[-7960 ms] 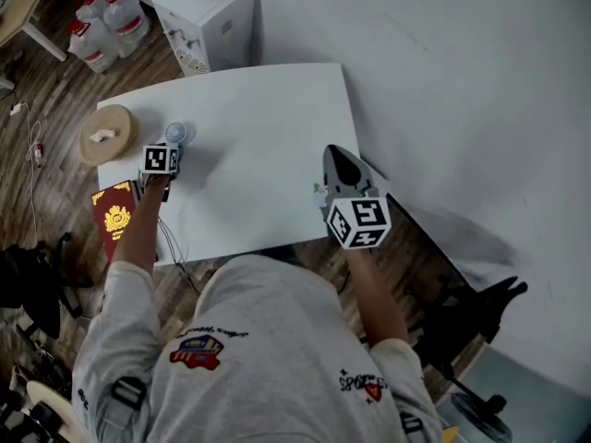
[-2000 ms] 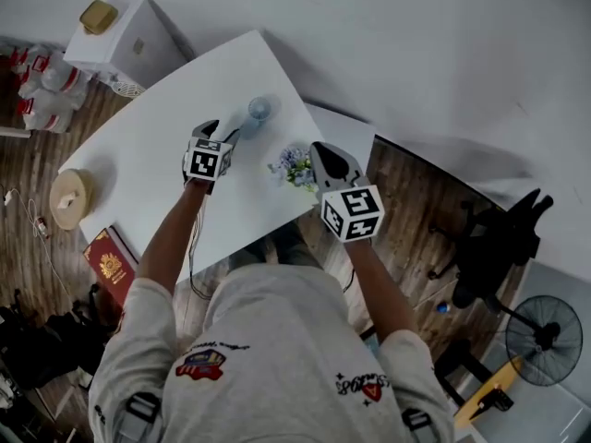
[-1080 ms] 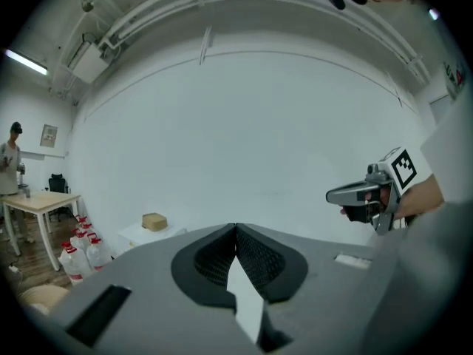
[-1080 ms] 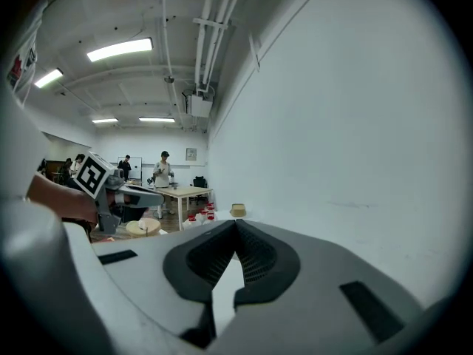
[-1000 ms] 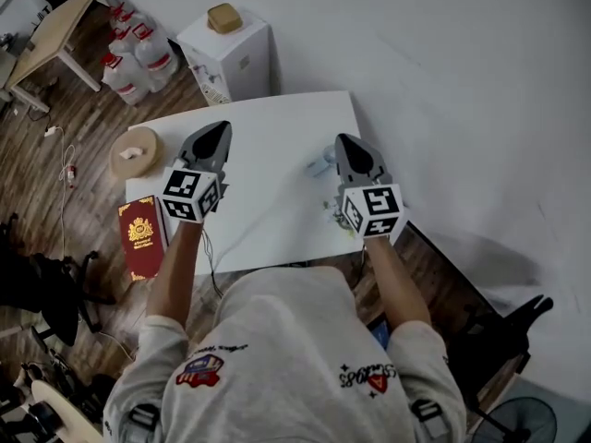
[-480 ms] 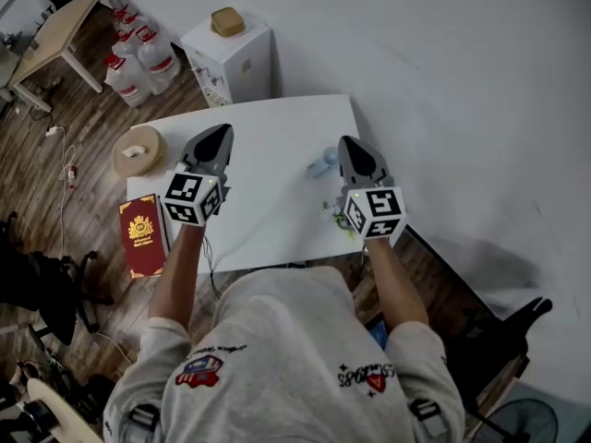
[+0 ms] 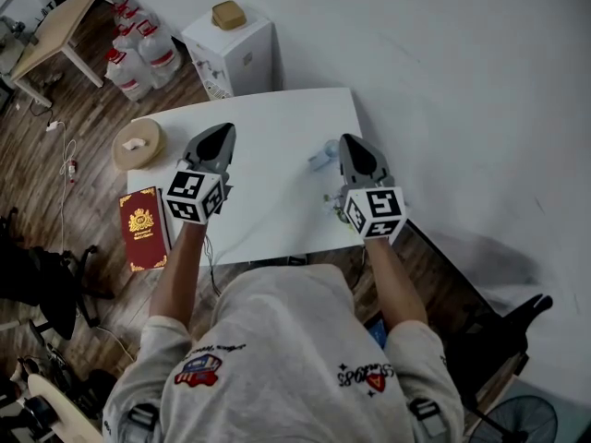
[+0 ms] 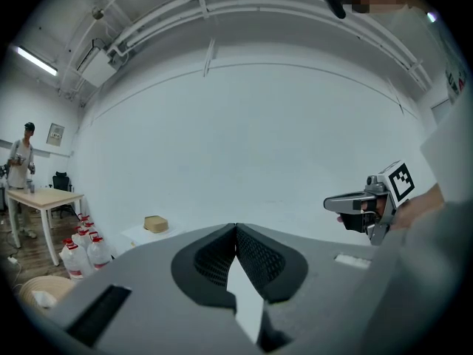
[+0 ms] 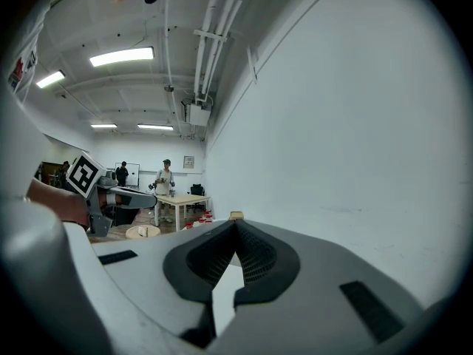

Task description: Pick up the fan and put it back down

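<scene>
A small pale-blue hand fan [image 7: 320, 159] rests on the white table [image 7: 268, 123], just left of my right gripper's tip. My right gripper [image 7: 348, 139] hovers over the table's right side, shut with nothing in it; its jaws meet at the tip [image 9: 236, 220]. My left gripper [image 7: 223, 128] is held over the table's left half, well apart from the fan, also shut and empty [image 8: 236, 226]. Each gripper shows in the other's view, the right one [image 8: 369, 202] and the left one [image 9: 103, 194]. A small bunch of flowers [image 7: 330, 201] peeks out beside the right gripper.
A round tan spool [image 7: 138, 143] sits at the table's left edge, a red book [image 7: 143, 228] beside it. Behind the table are a white box [image 7: 235, 49] and water bottles [image 7: 138, 58]. A wooden table [image 7: 55, 21] and people [image 9: 164, 183] stand farther off.
Two seconds ago my left gripper was at the fan; now it is drawn back to the left and the fan lies free. Over the last second both grippers have stayed still.
</scene>
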`<state>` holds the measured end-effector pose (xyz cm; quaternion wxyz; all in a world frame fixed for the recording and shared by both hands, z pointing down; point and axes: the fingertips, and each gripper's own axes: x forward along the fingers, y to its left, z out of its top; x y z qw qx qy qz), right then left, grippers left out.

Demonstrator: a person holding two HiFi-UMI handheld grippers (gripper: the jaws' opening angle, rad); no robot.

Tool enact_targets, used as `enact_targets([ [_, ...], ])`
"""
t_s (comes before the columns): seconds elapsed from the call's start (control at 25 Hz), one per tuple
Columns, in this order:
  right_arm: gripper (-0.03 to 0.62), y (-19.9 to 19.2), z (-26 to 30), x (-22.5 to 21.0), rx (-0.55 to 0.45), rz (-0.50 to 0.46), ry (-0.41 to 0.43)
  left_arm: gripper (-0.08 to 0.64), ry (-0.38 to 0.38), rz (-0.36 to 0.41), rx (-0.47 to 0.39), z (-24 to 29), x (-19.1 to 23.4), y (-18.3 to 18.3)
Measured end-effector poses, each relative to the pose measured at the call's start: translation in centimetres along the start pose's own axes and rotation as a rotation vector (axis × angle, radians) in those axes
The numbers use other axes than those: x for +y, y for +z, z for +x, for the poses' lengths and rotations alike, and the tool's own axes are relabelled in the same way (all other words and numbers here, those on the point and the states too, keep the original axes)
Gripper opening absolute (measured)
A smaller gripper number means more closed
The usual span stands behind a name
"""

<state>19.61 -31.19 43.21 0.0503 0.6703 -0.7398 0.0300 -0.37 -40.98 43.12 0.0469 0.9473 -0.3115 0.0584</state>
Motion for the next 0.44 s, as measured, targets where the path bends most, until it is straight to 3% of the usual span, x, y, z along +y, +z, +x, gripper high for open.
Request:
enact_targets([
  [0.44, -0.011, -0.49, -0.61, 0.27, 0.003, 0.004, 0.001, 0.005, -0.005, -0.005, 0.013, -0.4, -0.33, -0.56],
])
